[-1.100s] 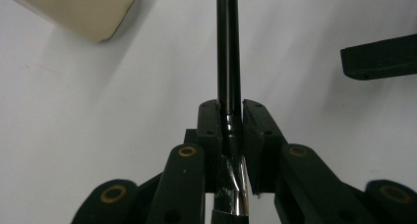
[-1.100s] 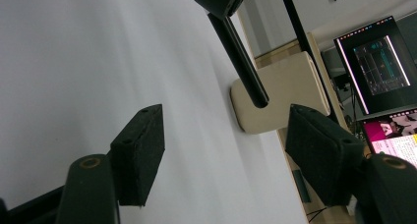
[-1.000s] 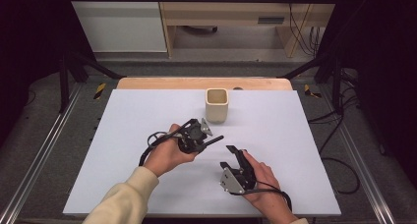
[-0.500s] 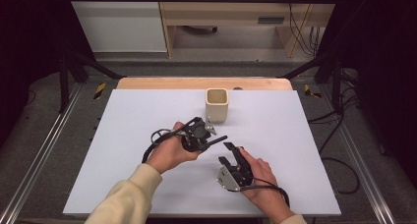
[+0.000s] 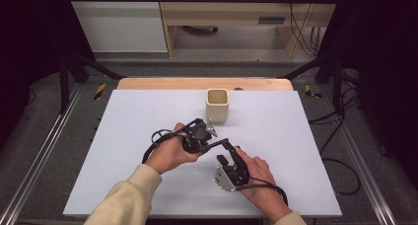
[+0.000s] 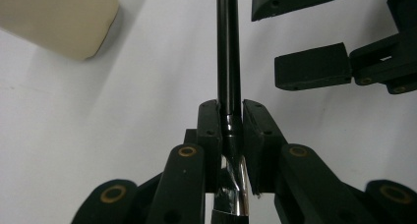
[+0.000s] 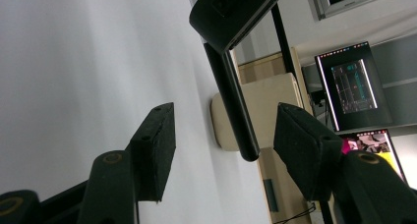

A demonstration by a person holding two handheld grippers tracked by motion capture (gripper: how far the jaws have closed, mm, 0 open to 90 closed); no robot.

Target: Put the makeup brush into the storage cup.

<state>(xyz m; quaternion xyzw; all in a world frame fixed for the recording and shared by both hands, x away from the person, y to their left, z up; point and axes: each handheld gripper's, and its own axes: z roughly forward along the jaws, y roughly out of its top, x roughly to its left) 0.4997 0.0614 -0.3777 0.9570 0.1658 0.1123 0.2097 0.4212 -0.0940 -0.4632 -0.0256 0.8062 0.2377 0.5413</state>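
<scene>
Jaws of the left gripper [image 6: 230, 123] pinch a black pen [image 6: 228, 52] above the white desk [image 5: 123, 136], near the beige cup [image 5: 217, 105]; the right gripper [image 7: 223, 153], jaws spread and just closing around the pen's free end, should centre before clamping.

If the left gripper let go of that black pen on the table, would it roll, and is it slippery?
The black pen looks round and smooth, so it would probably roll on the flat white table. Its glossy barrel may slip between pads. It juts straight from the left gripper without sagging, so it is likely stiff.
</scene>
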